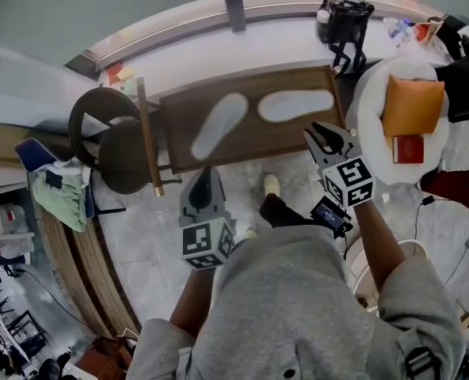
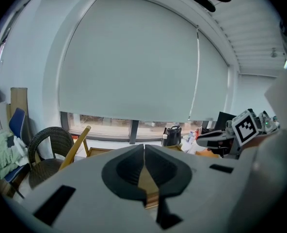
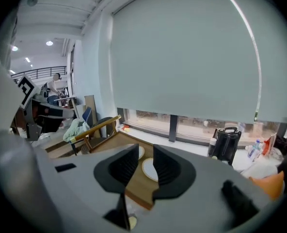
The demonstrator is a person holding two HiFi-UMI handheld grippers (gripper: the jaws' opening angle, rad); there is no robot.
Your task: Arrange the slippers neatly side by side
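Observation:
Two white slippers lie soles-up on a low wooden table [image 1: 179, 145]. The left slipper [image 1: 219, 125] is slanted; the right slipper [image 1: 295, 105] lies almost crosswise, apart from it. My left gripper [image 1: 206, 172] hovers near the table's front edge, below the left slipper, shut and empty [image 2: 144, 152]. My right gripper [image 1: 322, 131] hangs at the table's front right corner, just below the right slipper, jaws apart with nothing in them. In the right gripper view [image 3: 146, 149] the gap shows a slipper [image 3: 148, 170] on the table beyond.
A dark wicker chair [image 1: 108, 137] and a wooden slat [image 1: 149, 137] stand left of the table. At right a white round seat [image 1: 369, 113] carries an orange cushion [image 1: 413, 105] and a red book [image 1: 409, 149]. A black bag [image 1: 344, 18] sits on the windowsill. The person's feet [image 1: 272, 184] stand before the table.

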